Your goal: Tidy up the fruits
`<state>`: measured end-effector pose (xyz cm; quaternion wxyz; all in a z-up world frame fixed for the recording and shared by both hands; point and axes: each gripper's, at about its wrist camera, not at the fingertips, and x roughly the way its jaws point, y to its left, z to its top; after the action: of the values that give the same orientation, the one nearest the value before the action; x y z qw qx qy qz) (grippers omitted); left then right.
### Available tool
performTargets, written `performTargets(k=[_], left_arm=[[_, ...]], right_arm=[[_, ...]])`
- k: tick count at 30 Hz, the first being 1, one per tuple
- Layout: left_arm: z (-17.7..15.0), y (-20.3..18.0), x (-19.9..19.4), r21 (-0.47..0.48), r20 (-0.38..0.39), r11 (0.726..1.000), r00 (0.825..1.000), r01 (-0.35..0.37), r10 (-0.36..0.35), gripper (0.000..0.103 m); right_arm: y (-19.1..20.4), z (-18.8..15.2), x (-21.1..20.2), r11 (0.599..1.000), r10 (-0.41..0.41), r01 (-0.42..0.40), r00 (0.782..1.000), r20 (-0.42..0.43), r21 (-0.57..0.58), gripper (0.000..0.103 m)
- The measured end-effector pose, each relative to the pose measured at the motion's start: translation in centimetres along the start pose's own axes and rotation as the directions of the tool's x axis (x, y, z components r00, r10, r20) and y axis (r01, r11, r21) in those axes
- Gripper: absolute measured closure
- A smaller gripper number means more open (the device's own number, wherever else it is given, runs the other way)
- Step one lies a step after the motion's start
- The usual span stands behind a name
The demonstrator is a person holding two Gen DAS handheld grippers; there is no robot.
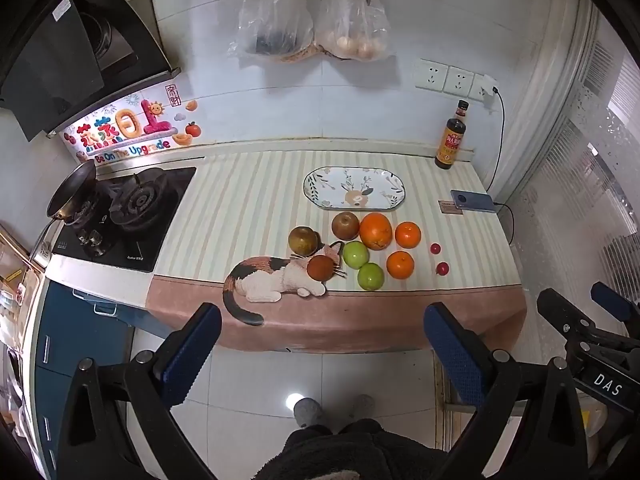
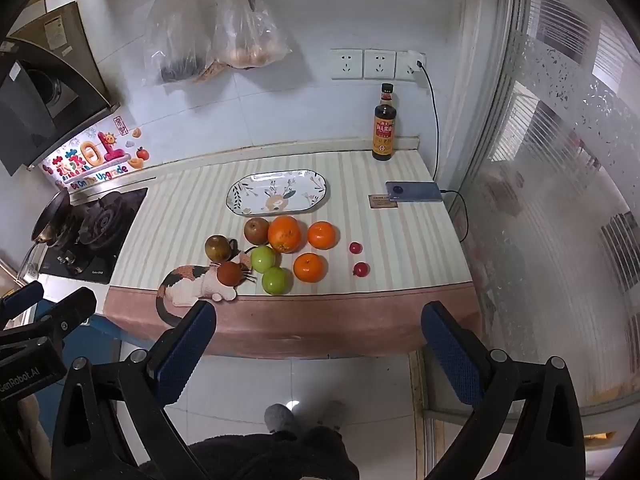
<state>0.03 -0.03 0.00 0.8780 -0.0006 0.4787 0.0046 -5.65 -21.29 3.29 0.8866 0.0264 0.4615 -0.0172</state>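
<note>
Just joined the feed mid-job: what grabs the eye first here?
The bright cluster of fruit on the striped counter mat: oranges, green apples, brownish pears and two small red fruits to the right. Just behind it lies an empty oval plate with a deer pattern. Both grippers, left and right, hover off the counter's front edge, jaws wide open.

On the wall sticker (image 1: pixel 128 136) beside my stove I read "Be On The Upgrade" under colourful Chinese characters. My right hand-held gripper (image 1: pixel 600 376) carries a tag reading "DAS"; my left hand-held gripper (image 2: pixel 28 372) shows "GenRobot.AI". The sauce bottle (image 2: pixel 384 128) label is too small to read.
</note>
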Motion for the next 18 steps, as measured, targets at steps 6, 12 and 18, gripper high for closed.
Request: performTargets(k=[6,12,18], left_arm=[[0.0,-0.1,0.1,0.000,0.006,1.000,1.000,0.003,-0.003,0.000],[-0.1,0.7,0.0,-0.005,0.005,1.000,1.000,0.002,-0.002,0.000],[-0.4,1.0,-0.2,-0.005,0.006,1.000,1.000,-0.003,0.003,0.000]], right_arm=[[0.0,0.1,0.0,1.000,0.000,0.000,1.000,-0.001,-0.001,0.000],[0.3,0.2,-0.2,1.000,0.007,-0.007,1.000,-0.009,-0.001,0.000],[0.4,0.1,0.0,1.000,0.014,-0.014,1.000,-0.008,-0.007,0.000]])
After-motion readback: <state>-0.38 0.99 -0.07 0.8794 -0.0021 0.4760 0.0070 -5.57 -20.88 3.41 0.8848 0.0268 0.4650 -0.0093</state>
